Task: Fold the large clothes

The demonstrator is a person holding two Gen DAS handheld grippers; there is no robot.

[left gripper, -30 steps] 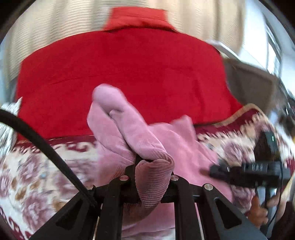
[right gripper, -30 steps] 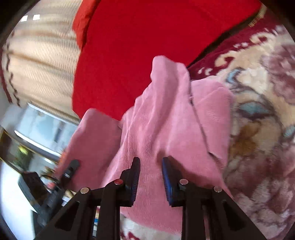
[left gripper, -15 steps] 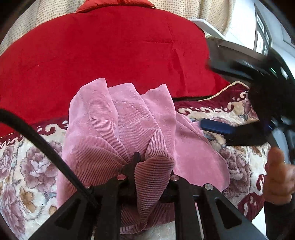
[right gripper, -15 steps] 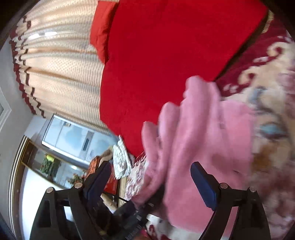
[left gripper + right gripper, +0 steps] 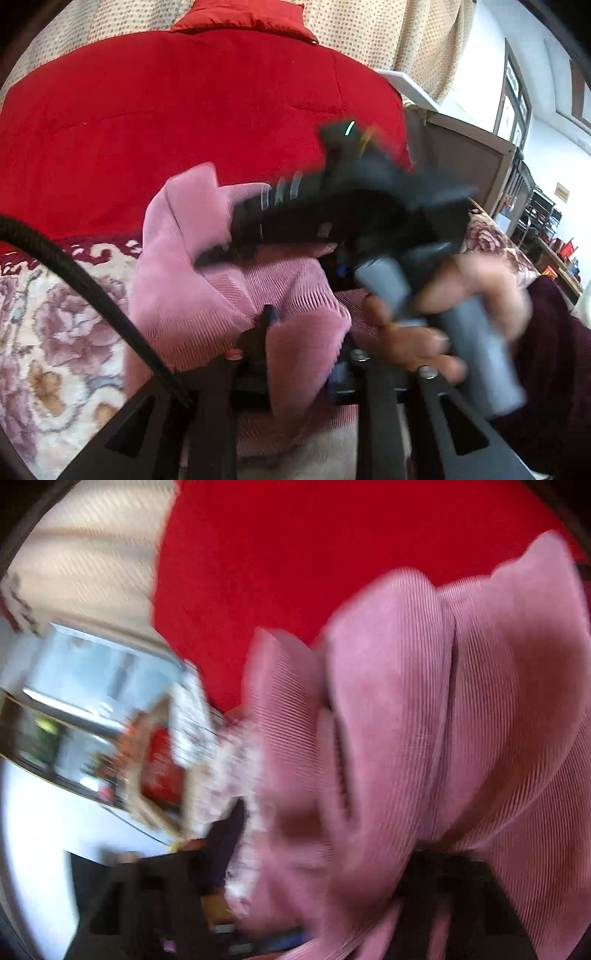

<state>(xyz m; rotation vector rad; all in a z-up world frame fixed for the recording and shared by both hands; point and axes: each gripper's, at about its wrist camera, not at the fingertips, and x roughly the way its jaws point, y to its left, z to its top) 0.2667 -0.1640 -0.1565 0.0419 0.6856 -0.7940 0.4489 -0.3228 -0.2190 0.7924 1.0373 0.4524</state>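
A pink corduroy garment [image 5: 207, 288] lies bunched on a floral bedspread [image 5: 48, 332]. My left gripper [image 5: 304, 332] is shut on a fold of it, low in the left wrist view. The right gripper's black body [image 5: 332, 206] crosses that view, blurred, just above the garment, held by a hand [image 5: 443, 314]. In the right wrist view the garment [image 5: 424, 738] fills the right side in thick folds. The right gripper's fingers [image 5: 436, 878] are dark and blurred, with cloth over them; whether they are open or shut does not show.
A red quilt [image 5: 166, 122] lies behind the garment, with a beige dotted curtain [image 5: 369, 33] beyond it. A brown headboard or cabinet [image 5: 465, 166] stands at the right. The left gripper's black cable [image 5: 74, 273] arcs across the left side.
The right gripper, open half a second ago, has swung in across the left wrist view onto the garment. The left gripper keeps its hold on the pink fold.
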